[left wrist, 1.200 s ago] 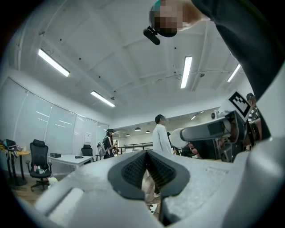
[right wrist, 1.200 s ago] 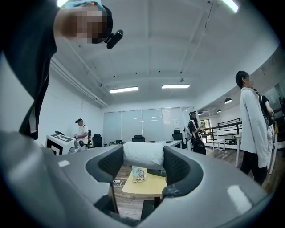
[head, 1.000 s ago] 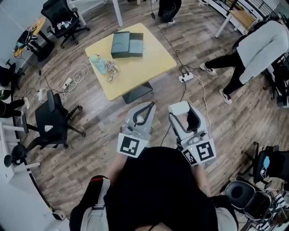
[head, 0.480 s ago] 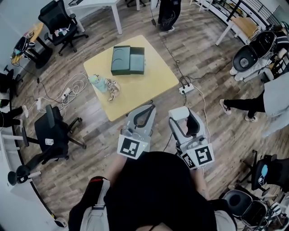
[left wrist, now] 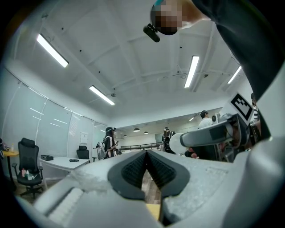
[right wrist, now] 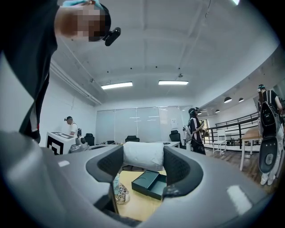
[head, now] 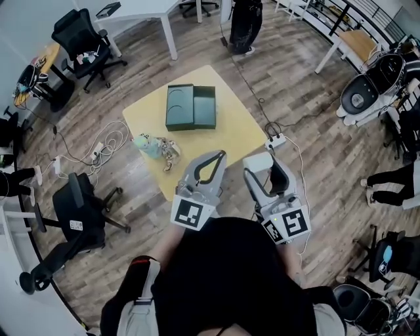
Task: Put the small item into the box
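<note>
Found left gripper (head: 209, 165) tongs pressed together, nothing between. Found right gripper (head: 265, 164) tongs spread wide and pinching white padded item (right wrist: 143, 155), at near edge of yellow table (head: 239, 134). Logged open dark green box (head: 190, 107) on far half of table, well apart from item. Noted teal trinket bundle (head: 157, 147) at table's left edge.

A yellow square table (head: 233, 134) stands on a wood-plank floor (head: 315, 105). A black office chair (head: 79, 210) sits left of the table, with white cables (head: 108, 134) between them. A white desk (head: 147, 10) stands beyond the table. Strip lights (left wrist: 52, 50) cross the white ceiling (left wrist: 133, 53).
</note>
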Demonstrator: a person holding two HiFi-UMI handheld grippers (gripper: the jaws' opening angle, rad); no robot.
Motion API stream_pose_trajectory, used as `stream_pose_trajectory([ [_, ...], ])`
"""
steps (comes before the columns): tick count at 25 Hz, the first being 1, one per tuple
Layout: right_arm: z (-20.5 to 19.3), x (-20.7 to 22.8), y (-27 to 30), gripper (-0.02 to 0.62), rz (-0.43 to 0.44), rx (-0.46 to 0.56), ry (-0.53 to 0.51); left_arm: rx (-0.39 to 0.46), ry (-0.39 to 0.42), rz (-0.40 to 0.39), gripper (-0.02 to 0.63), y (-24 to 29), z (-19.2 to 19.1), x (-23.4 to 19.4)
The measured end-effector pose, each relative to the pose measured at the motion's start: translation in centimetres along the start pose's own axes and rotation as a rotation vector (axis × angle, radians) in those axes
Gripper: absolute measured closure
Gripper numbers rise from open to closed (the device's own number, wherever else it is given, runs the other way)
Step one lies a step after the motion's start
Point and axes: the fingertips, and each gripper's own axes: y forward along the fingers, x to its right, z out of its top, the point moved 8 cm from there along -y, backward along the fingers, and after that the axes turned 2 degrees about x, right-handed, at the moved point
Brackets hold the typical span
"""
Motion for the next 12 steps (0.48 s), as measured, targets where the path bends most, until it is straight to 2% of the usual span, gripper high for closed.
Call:
stream_pose_trajectory([
  [12, -0.8, 1.0, 5.5, 0.313, 0.016, -0.019, 0.011, -0.015, -0.026, 0.016, 0.604, 1.4, -1.4, -4.4],
])
